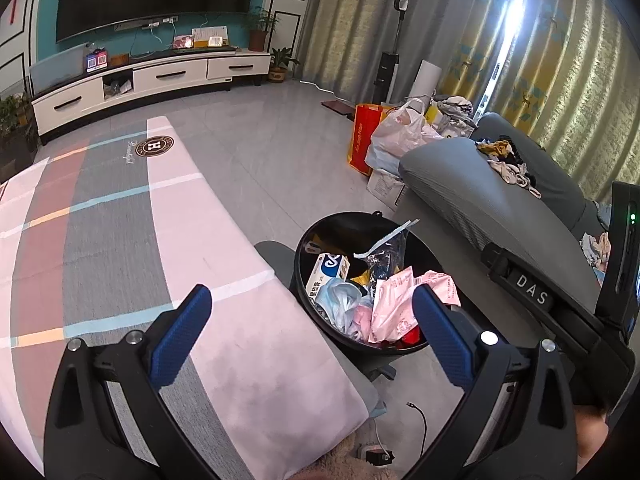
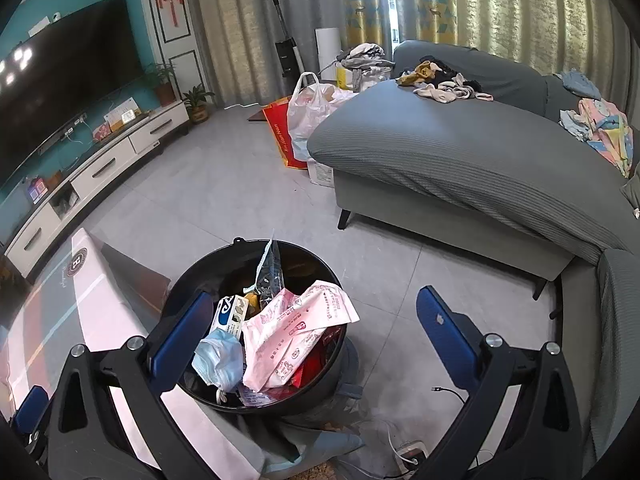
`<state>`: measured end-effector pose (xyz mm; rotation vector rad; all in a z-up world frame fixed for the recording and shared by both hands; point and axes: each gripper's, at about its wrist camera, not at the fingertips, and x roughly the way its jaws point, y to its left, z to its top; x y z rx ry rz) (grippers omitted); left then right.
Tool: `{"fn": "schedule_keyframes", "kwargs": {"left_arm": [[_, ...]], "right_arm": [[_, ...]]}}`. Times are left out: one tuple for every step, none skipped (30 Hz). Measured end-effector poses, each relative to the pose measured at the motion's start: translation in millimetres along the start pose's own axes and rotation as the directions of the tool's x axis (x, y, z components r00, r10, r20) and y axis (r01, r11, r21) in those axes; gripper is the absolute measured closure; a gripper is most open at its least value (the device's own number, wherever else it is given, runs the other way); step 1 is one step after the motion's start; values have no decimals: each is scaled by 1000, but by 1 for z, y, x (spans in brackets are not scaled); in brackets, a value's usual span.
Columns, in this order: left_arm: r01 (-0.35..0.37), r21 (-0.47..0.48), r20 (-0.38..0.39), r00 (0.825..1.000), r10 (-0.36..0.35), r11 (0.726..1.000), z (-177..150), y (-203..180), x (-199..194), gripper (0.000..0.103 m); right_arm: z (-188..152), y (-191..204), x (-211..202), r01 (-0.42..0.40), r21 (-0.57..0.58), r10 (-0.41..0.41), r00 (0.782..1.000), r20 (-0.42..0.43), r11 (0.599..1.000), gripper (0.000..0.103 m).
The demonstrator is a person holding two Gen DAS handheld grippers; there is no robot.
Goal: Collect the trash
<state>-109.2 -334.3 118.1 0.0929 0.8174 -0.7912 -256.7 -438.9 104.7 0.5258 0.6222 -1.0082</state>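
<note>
Currently both the left tongs (image 1: 312,320) and right tongs (image 2: 316,332) gape empty above the round black plastic bin (image 2: 192,280), heaped with pink wrappers (image 2: 288,332); next likely seeking more trash.

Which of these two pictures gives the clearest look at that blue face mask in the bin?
The right wrist view. There the face mask lies open at the near rim of the black bin, unobstructed. In the left wrist view the mask shows too, smaller, tucked between a box and pink wrappers.
</note>
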Motion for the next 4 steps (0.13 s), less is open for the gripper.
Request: {"fn": "schedule_keyframes", "kwargs": {"left_arm": [[-2, -2, 0, 1000, 2, 1000, 0, 0, 0, 3], [-3, -5, 2, 1000, 3, 1000, 0, 1, 0, 3], [-3, -6, 2, 1000, 3, 1000, -1, 1, 0, 3], [-3, -6, 2, 1000, 3, 1000, -1, 1, 0, 3]], "right_arm": [[0, -1, 0, 0, 0, 0, 1000, 0, 1000, 3], [0, -1, 0, -1, 2, 1, 1000, 0, 1000, 3], [0, 0, 0, -1, 2, 1, 1000, 0, 1000, 3], [0, 0, 0, 0, 3, 0, 1000, 1, 1000, 3]]}}
